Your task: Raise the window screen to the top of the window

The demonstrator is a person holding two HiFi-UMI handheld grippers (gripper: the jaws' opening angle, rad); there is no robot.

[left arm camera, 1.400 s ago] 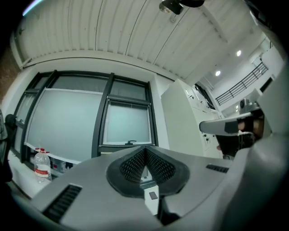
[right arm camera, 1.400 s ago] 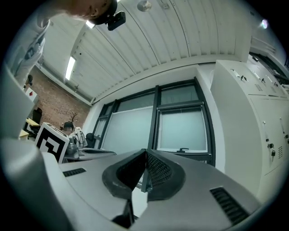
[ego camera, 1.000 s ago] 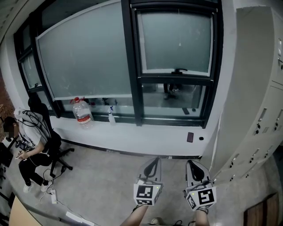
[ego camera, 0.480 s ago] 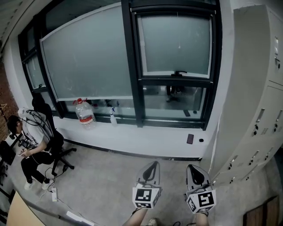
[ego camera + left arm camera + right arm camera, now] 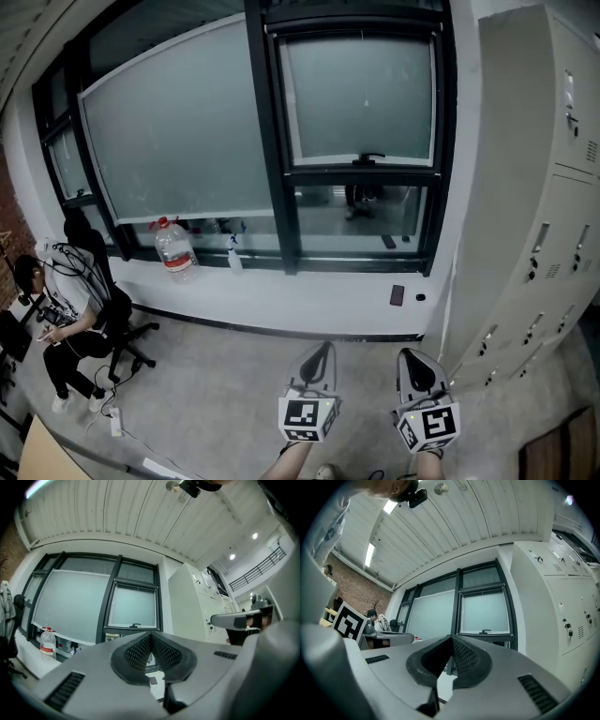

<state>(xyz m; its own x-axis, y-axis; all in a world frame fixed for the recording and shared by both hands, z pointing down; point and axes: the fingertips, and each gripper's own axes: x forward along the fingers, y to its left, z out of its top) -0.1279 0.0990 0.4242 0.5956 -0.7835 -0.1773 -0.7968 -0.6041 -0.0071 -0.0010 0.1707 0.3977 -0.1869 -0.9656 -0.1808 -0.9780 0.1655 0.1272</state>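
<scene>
The window screen (image 5: 361, 98) is a pale frosted panel in the right-hand dark-framed pane. Its lower bar and small black handle (image 5: 372, 157) sit partway down, above a strip of clear glass. My left gripper (image 5: 319, 356) and right gripper (image 5: 418, 361) hang side by side low in the head view, over the floor and well short of the sill. Both are shut with nothing between the jaws. In the left gripper view the left gripper (image 5: 151, 639) points at the screen (image 5: 132, 606). The right gripper (image 5: 451, 641) faces the screen (image 5: 485, 613) too, its handle (image 5: 486, 631) just above the jaws.
A white sill (image 5: 281, 291) runs below the window with a large water bottle (image 5: 174, 249), a spray bottle (image 5: 232, 251) and a small dark object (image 5: 397, 295) on it. Tall grey lockers (image 5: 534, 206) stand close on the right. A person (image 5: 66, 309) sits on a chair at far left.
Both grippers have edged toward the window, still shut and empty. The head view has swung a little, so the window sits slightly further left.
</scene>
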